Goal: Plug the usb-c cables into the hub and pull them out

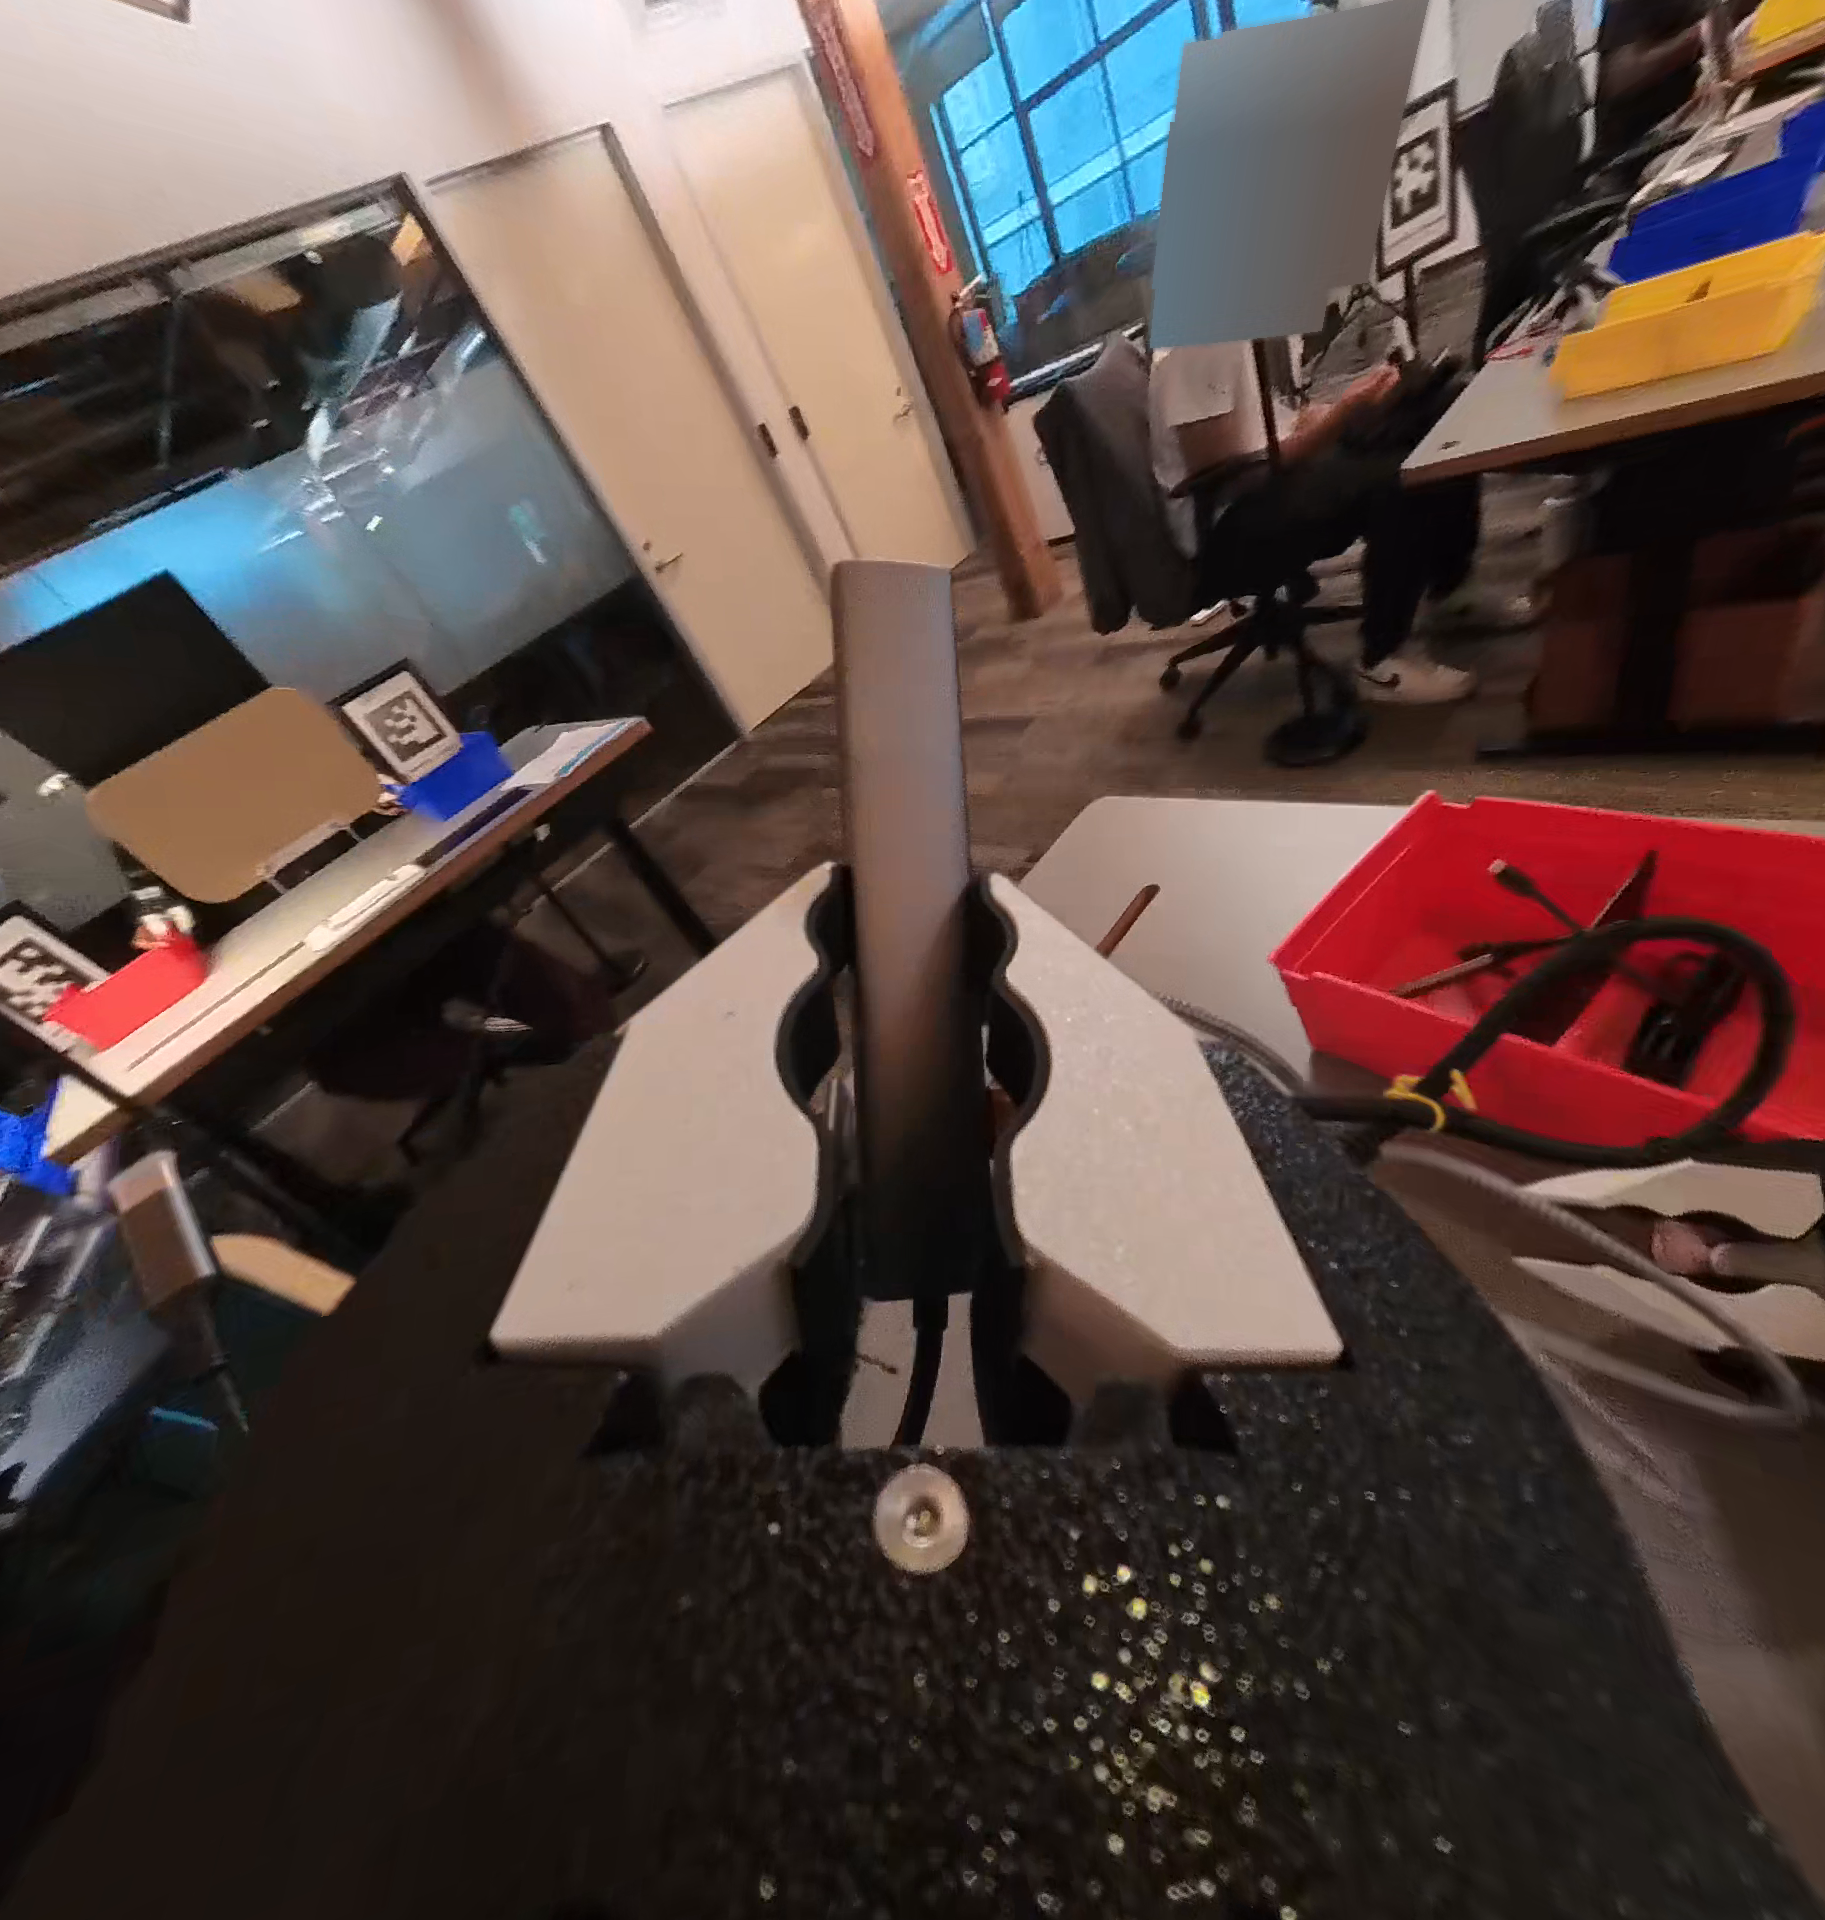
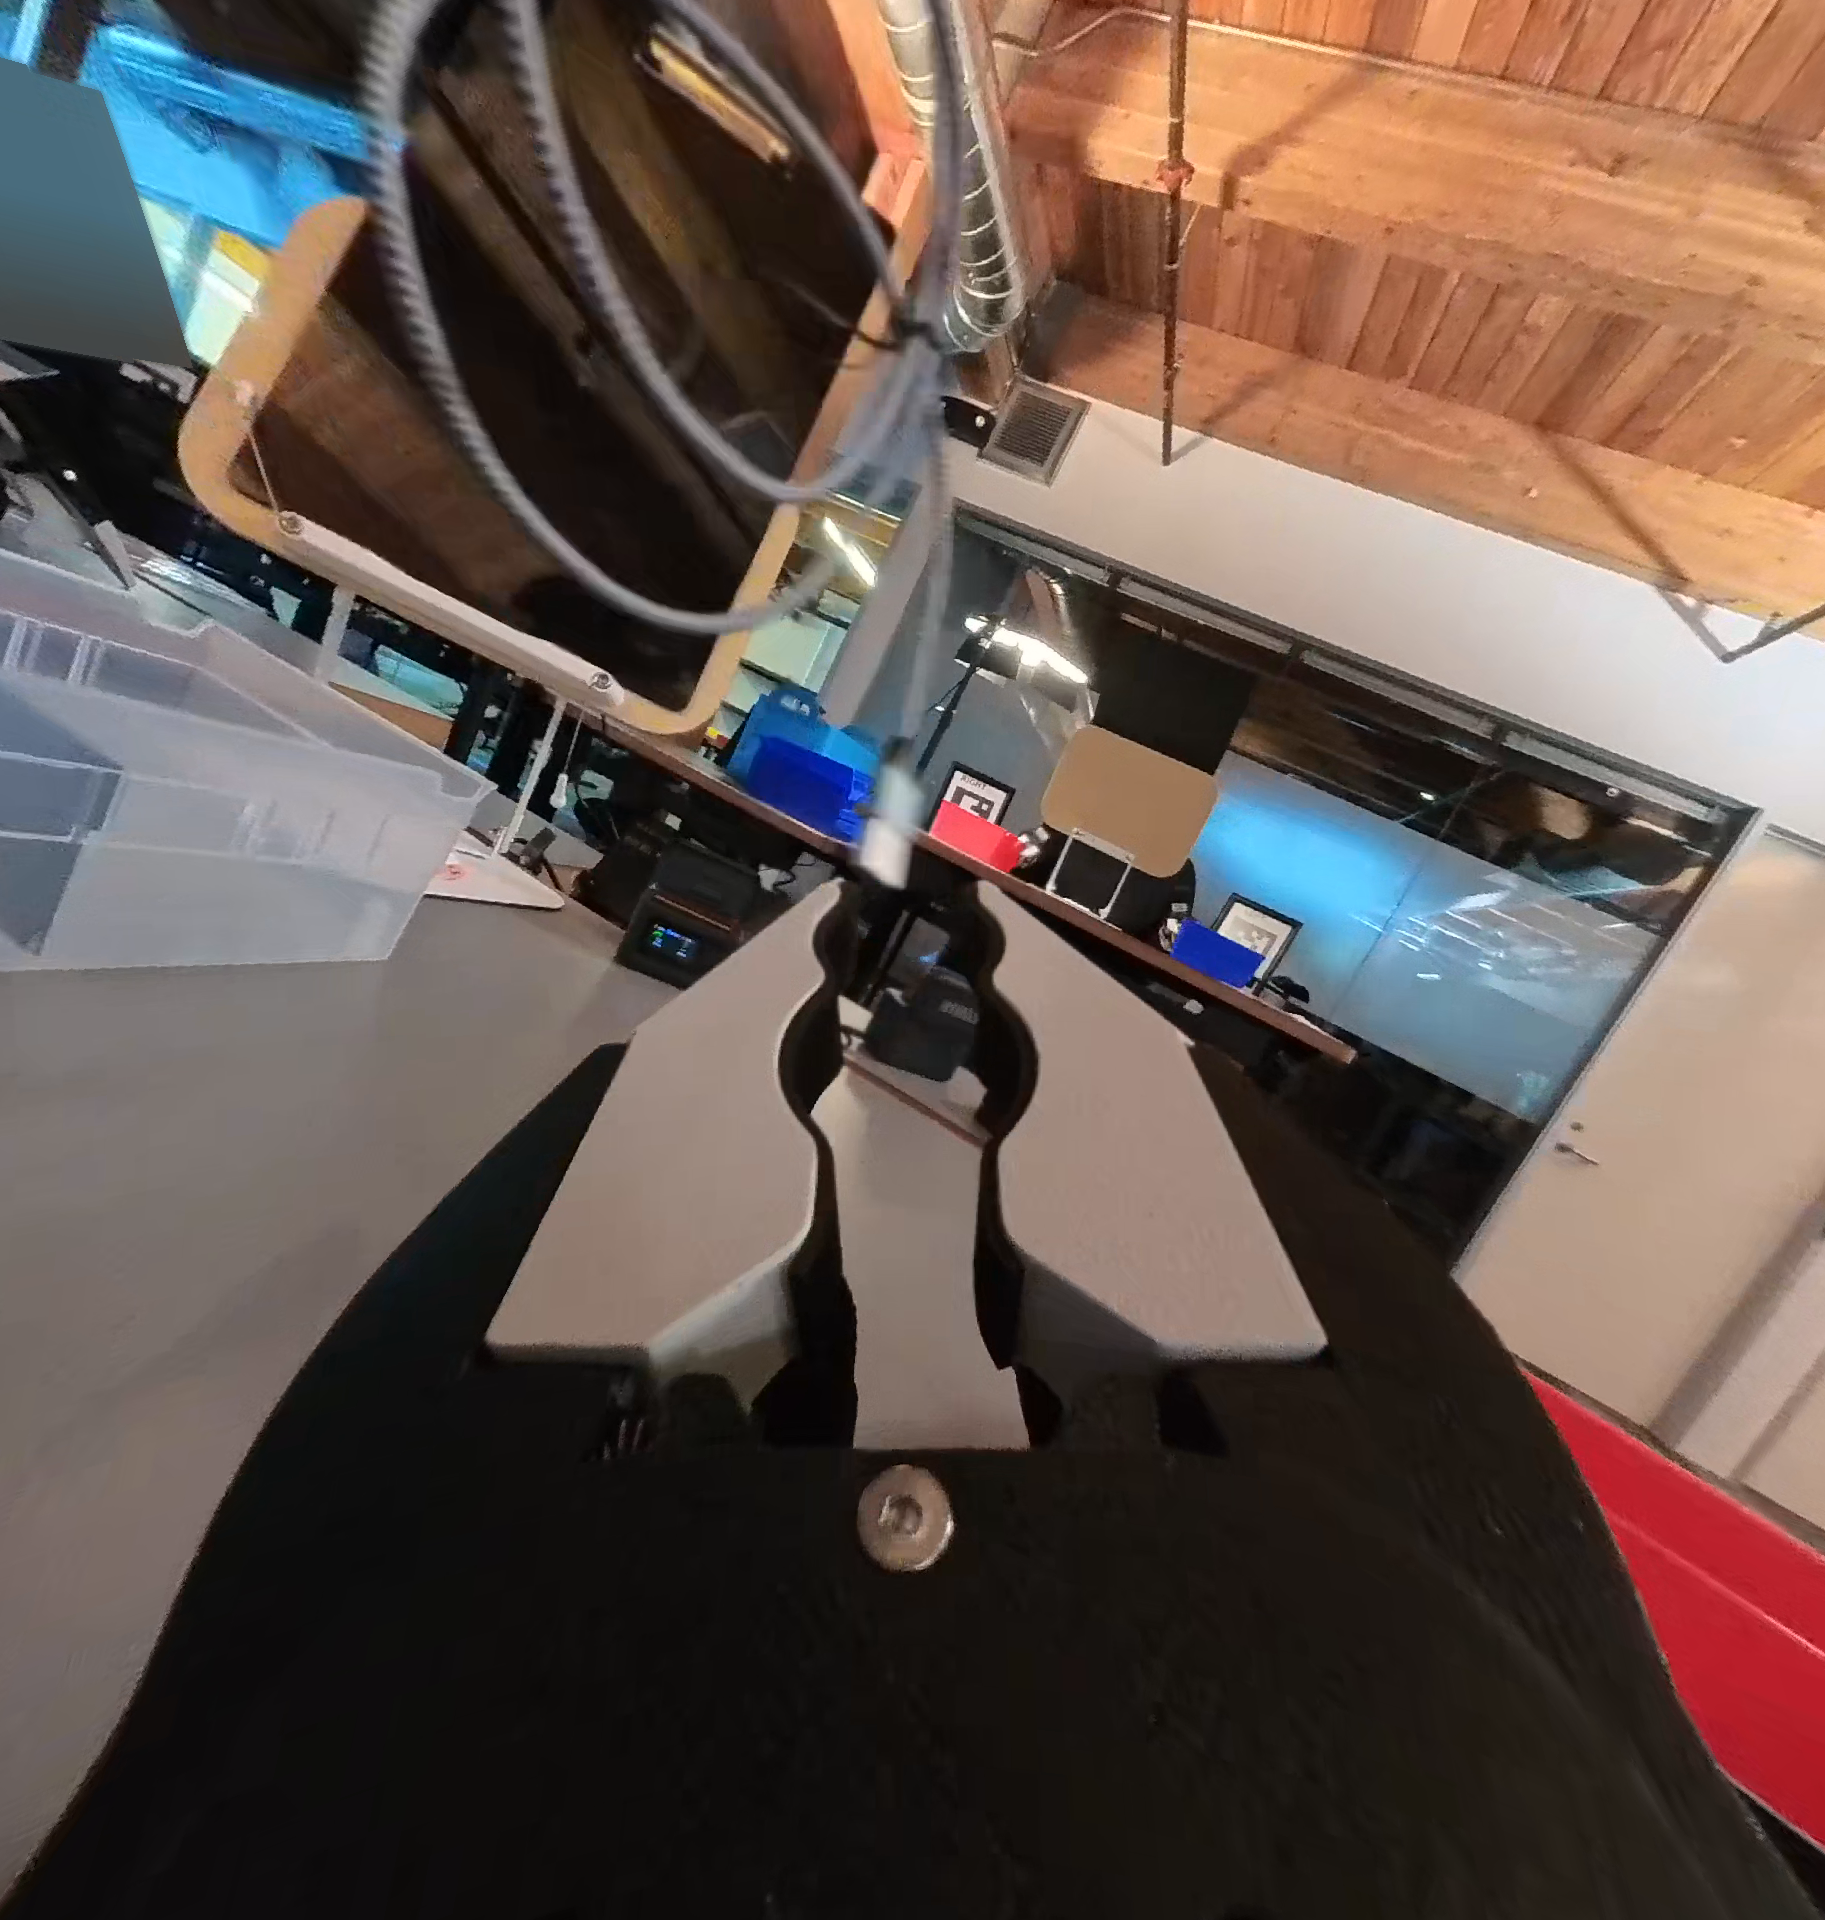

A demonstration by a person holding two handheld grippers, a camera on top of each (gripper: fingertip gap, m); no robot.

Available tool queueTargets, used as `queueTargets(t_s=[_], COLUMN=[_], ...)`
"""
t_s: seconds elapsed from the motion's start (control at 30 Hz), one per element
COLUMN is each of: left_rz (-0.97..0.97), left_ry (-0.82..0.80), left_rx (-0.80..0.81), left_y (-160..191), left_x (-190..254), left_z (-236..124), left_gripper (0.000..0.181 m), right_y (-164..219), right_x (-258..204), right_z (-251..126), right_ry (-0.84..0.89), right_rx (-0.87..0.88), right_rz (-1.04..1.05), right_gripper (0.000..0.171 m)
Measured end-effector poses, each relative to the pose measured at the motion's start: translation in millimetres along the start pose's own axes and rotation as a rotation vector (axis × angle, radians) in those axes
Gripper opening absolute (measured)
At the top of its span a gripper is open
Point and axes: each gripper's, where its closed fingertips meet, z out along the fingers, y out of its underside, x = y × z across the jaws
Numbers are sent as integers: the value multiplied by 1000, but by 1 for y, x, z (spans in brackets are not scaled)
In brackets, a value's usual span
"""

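My left gripper (image 1: 913, 894) is shut on the grey slab-shaped hub (image 1: 897, 790), which stands up between the fingers and reaches past their tips. A black lead leaves the hub's near end inside the jaws. A grey metal plug (image 1: 160, 1221) on a dark lead hangs at the far left. My right gripper (image 2: 906, 891) is open. The silver plug (image 2: 887, 836) of a grey braided usb-c cable (image 2: 617, 582) hangs just beyond its fingertips, ungripped, and the cable loops above. In the left wrist view the right gripper (image 1: 1552, 1247) sits low at the right, with the grey cable (image 1: 1697, 1340) beside it.
A red divided tray (image 1: 1407, 997) with black cables (image 1: 1718, 966) stands on the grey table (image 1: 1178, 862) at the right. A clear plastic bin (image 2: 181, 790) stands at the left in the right wrist view. Desks, chairs and a seated person are farther off. My hands' fingertips stand some 30 centimeters from each other.
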Motion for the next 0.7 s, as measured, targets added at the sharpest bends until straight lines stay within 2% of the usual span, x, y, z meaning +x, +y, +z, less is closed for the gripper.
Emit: queueTargets(t_s=[0.07, 0.13, 0.3, 0.43, 0.6, 0.7], left_rz=[-23, -83, -251, -323, -329, -352], left_ry=[12, 39, 41, -31, -151, -185], left_rx=[-15, -49, -147, -137, -79, -92], left_y=[5, 28, 124, 178, 221, 252], left_x=[8, 22, 68, 106, 139, 146], left_z=[21, 41, 68, 73, 80, 88], left_gripper=[21, 21, 21, 21, 21, 21], right_y=[0, -2, -8, -11, -26, -8], right_x=[9, 19, 41, 40, 28, 13], right_z=[-2, -5, -15, -17, -23, -15], right_ry=[49, 101, 197, 194, 48, -102], right_rx=[-2, 5, 42, 48, 167, 77], right_rz=[1, 11, 71, 82, 228, 394], right_gripper=[18, 17, 13, 8, 4, 5])
